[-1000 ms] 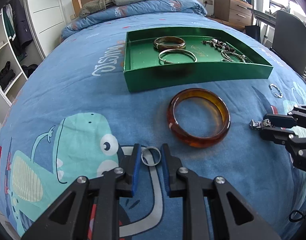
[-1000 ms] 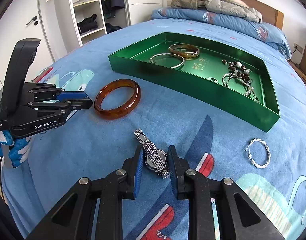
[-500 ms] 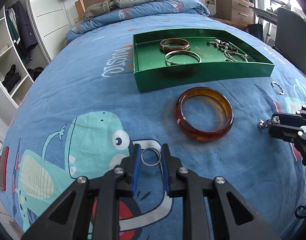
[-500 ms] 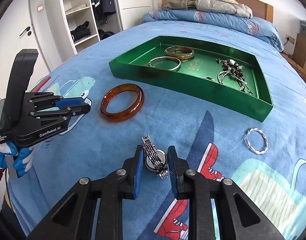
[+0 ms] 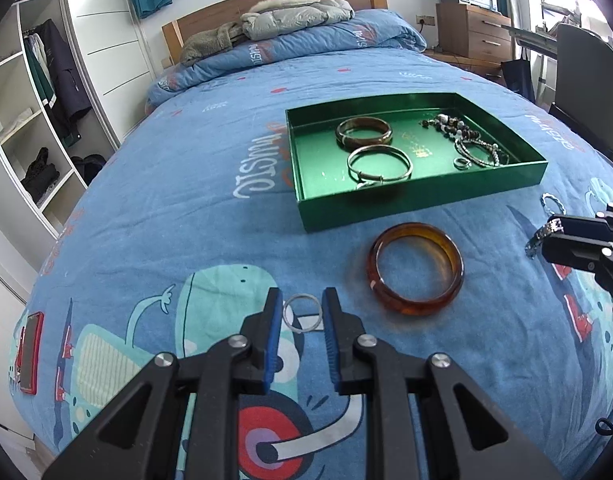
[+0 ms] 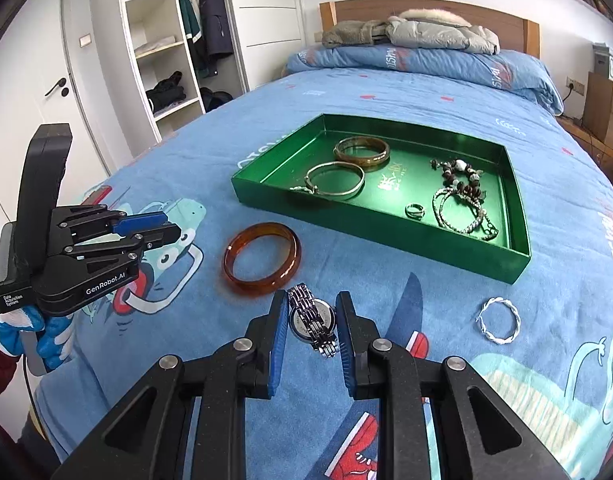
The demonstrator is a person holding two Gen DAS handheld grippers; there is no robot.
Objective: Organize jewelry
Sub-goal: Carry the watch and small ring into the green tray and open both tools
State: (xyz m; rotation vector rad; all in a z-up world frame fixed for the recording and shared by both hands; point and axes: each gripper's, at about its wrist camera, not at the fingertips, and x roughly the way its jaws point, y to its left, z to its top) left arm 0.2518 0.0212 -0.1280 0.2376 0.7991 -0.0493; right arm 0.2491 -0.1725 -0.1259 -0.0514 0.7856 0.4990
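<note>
My left gripper (image 5: 302, 316) is shut on a thin silver ring (image 5: 302, 313), held above the blue bedspread. My right gripper (image 6: 312, 322) is shut on a silver metal watch (image 6: 312, 320), also off the bed. The green tray (image 5: 426, 196) (image 6: 262, 196) lies further up the bed and holds two bangles (image 5: 364, 132), a small ring (image 6: 415, 211) and beaded chains (image 6: 462, 196). An amber bangle (image 5: 416, 268) (image 6: 262, 258) lies on the cover in front of the tray. A twisted silver hoop (image 6: 498, 320) lies to the right of the watch.
A red phone (image 5: 28, 352) lies at the bed's left edge. Folded coats and a duvet (image 6: 418, 36) are piled by the headboard. An open wardrobe (image 6: 174, 52) stands on the left, a wooden dresser (image 5: 474, 36) and a dark chair (image 5: 586, 88) on the right.
Both grippers have risen from the bedspread with their items still held; the tray and amber bangle now sit lower and farther in both views.
</note>
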